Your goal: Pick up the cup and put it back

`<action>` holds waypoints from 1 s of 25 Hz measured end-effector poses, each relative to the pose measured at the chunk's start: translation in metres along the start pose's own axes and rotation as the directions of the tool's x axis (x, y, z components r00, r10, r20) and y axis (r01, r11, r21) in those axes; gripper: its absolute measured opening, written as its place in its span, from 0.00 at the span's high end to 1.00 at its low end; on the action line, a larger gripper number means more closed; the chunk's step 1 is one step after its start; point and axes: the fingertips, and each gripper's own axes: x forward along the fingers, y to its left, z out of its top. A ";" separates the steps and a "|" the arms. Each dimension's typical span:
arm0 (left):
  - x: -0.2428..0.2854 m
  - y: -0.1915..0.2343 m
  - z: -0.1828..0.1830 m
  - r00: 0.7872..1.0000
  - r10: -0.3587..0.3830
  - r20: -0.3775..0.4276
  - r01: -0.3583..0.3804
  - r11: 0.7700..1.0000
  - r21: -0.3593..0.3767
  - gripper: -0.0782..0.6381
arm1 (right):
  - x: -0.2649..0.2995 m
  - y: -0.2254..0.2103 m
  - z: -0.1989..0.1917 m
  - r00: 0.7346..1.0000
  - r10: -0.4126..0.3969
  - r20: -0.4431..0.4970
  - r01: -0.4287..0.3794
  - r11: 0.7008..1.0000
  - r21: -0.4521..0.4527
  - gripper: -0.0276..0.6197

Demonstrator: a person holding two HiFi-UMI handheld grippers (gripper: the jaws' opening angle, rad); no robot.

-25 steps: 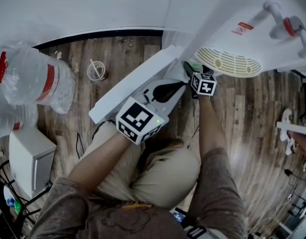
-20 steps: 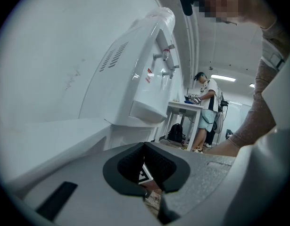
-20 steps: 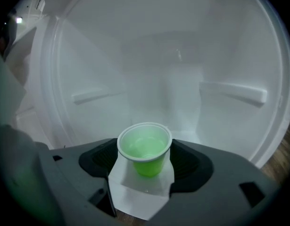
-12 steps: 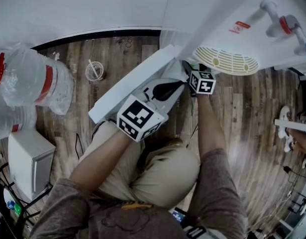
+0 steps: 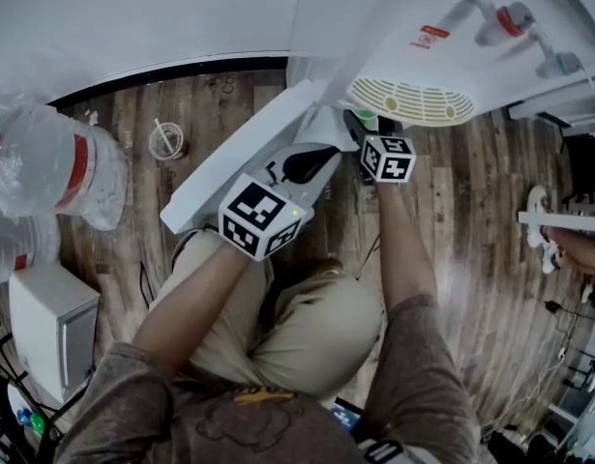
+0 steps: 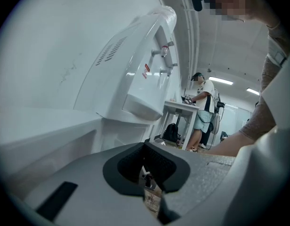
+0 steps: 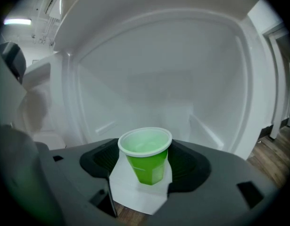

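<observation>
the right gripper (image 7: pixel 144 173), whose jaws have just been closing, clamps the upright green cup (image 7: pixel 145 154) by its sides at the mouth of the water dispenser's (image 5: pixel 413 56) white lower compartment (image 7: pixel 182 79). the left gripper (image 6: pixel 152 166), jaws together and empty, hovers beside the open door (image 5: pixel 234 158).

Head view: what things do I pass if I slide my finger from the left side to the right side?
big water bottle → small round container on the floor → left gripper → cream drip tray → red tap
</observation>
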 end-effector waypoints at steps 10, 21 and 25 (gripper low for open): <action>0.005 -0.012 0.000 0.999 -0.038 0.001 0.038 0.999 0.017 0.89 | -0.071 0.007 0.027 0.999 0.000 0.054 0.002 1.000 -0.027 0.45; 0.016 -0.027 -0.004 0.995 -0.098 -0.003 0.098 0.994 0.043 0.89 | -0.165 0.001 0.048 0.989 -0.058 0.135 0.061 0.998 -0.012 0.45; 0.020 -0.035 -0.008 0.991 -0.134 -0.016 0.134 0.990 0.052 0.89 | -0.199 0.003 0.063 0.981 -0.075 0.180 0.077 0.997 -0.002 0.45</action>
